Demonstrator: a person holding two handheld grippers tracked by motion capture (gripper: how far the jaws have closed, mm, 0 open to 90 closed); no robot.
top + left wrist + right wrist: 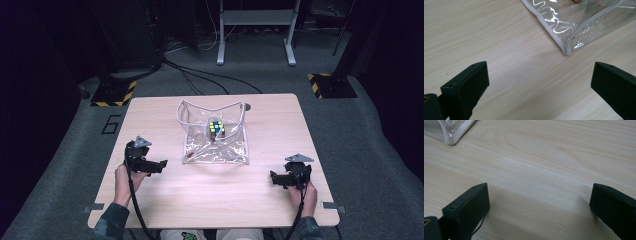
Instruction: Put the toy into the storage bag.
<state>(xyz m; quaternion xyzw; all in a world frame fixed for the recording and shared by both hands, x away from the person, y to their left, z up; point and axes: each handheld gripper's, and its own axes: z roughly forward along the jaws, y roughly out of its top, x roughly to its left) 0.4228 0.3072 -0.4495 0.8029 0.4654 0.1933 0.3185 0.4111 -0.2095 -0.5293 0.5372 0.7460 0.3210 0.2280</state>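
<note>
While both hands rest low on the wooden bench (210,200), a clear plastic bag (215,150) sits at the middle of it, its mouth standing open and its white-edged walls crumpled. Inside the bag, toward its 12 o'clock side, stands a puzzle cube (217,130) with yellow, green and dark faces showing.

At about 8 o'clock from the bag, the left tongs (161,165) lie just above the bench, held by the left hand (127,180), jaws pointing toward the bag. In the left gripper view these tongs (539,82) are spread wide with bare wood between the jaws, and a white-trimmed corner of the bag (566,51) lies ahead at roughly 1 o'clock, apart from both jaws.

At about 4 o'clock from the bag, the right tongs (274,177) sit near the bench's right edge, held by the right hand (305,192). In the right gripper view they (537,202) are likewise gaping and grip nothing; a bag corner (452,138) shows far off at 11 o'clock.
</note>
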